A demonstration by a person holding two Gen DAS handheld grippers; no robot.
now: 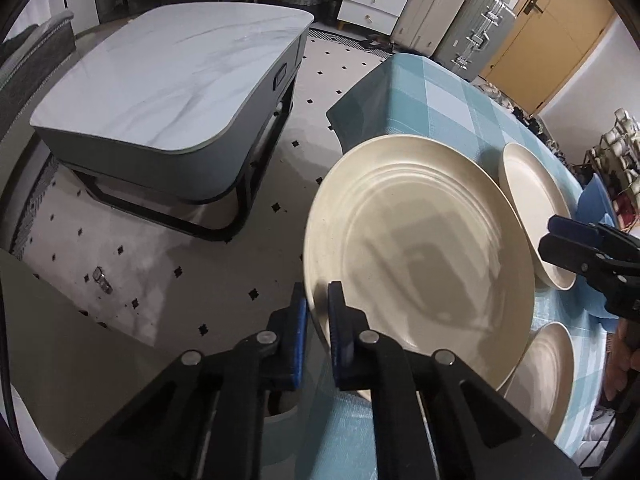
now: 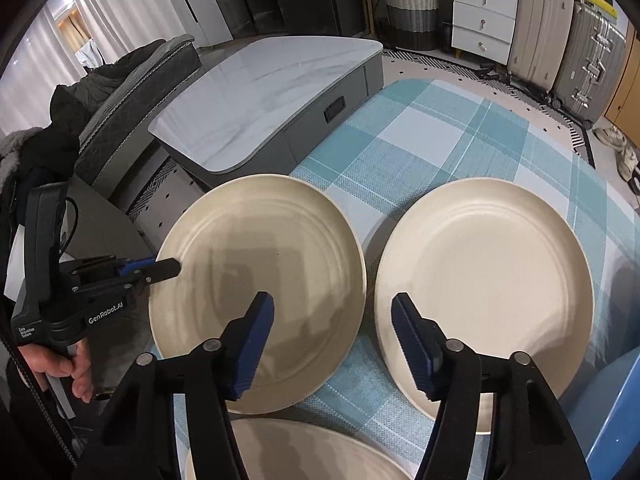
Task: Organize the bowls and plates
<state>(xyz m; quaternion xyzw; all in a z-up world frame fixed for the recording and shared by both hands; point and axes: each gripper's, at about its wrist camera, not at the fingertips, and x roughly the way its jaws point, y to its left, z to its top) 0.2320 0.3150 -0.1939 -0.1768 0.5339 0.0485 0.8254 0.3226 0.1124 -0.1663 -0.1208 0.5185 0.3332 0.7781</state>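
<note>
Three cream plates lie on the teal checked tablecloth (image 2: 420,136). My left gripper (image 1: 318,320) is shut on the near rim of the left plate (image 1: 420,248), one pad above and one below. From the right wrist view it (image 2: 168,270) clamps that plate (image 2: 256,280) at its left edge, which overhangs the table. My right gripper (image 2: 334,340) stands open above the gap between the left plate and the right plate (image 2: 488,292), pressing on nothing. In the left wrist view it (image 1: 549,236) hovers by the second plate (image 1: 532,200). A third plate (image 2: 296,452) lies nearest.
A blue dish (image 2: 612,400) sits at the table's right edge. Beyond the table stands a low marble-topped coffee table (image 2: 264,100) on a patterned floor. Suitcases (image 2: 540,28), white drawers (image 2: 484,16) and a woven basket (image 2: 412,12) line the far wall. A person's hand (image 2: 76,372) holds the left gripper.
</note>
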